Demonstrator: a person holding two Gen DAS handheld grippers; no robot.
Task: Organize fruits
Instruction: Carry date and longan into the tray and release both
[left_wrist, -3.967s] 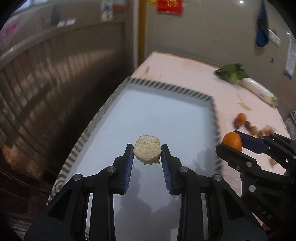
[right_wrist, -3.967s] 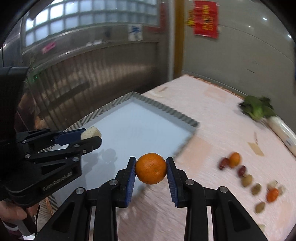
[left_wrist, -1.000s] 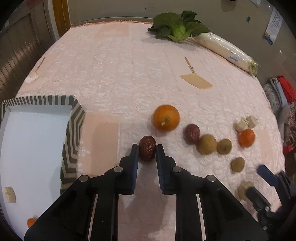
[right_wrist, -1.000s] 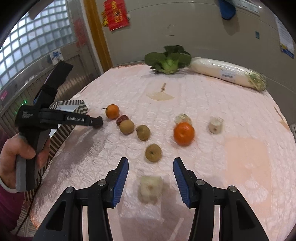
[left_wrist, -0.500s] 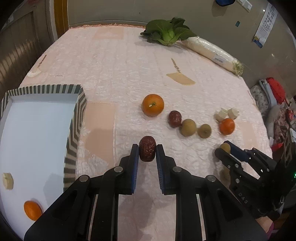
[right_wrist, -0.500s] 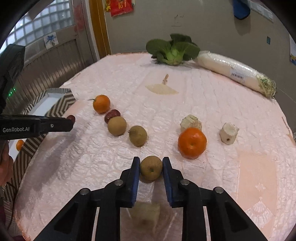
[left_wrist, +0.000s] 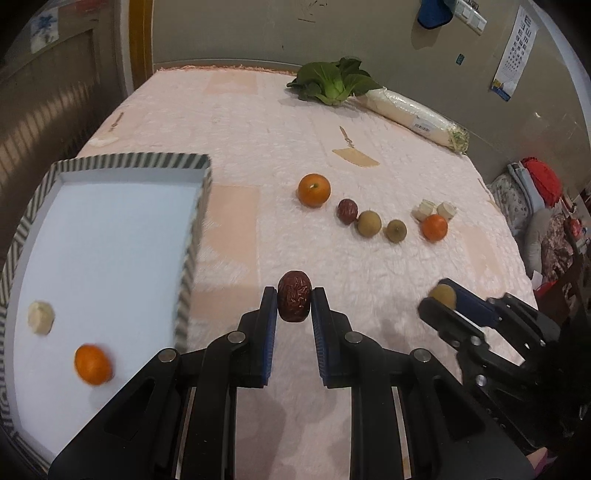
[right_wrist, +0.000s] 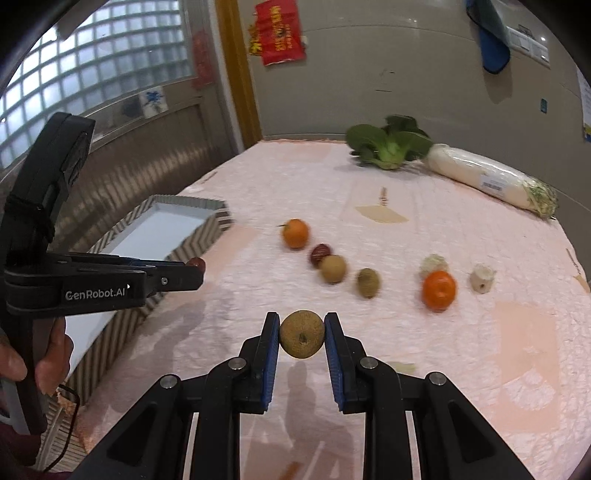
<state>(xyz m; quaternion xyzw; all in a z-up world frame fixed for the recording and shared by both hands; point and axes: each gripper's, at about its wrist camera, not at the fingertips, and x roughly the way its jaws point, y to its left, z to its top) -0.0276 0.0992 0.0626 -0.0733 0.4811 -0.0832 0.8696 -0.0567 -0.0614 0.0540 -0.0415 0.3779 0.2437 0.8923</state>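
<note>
Since a second ago, both fruits have been lifted clear of the bench: the red date (left_wrist: 294, 301) is held up in the left gripper (left_wrist: 294, 306), and the right gripper (right_wrist: 302, 334), whose jaws have just been closing, is now clamped on a brown longan (right_wrist: 302, 334) that a second ago lay on the cloth ahead of them.

The coming move is judged to turn on the striped tray (left_wrist: 199, 206), which lies to the left of both grippers. The left gripper is the nearer, just beside the tray's right rim, so its date should go in first; the date's long axis stands upright between the jaws.

Inside the tray, one tangerine (left_wrist: 93, 364) and one pale fruit slice (left_wrist: 40, 317) are counted. On the bench (left_wrist: 258, 122) remain two tangerines, one red date, two brown longans and two pale chunks in the row, and one more pale piece lies below the right jaws. One bok choy (left_wrist: 334, 83) and one wrapped daikon (left_wrist: 413, 116) lie at the far edge.
</note>
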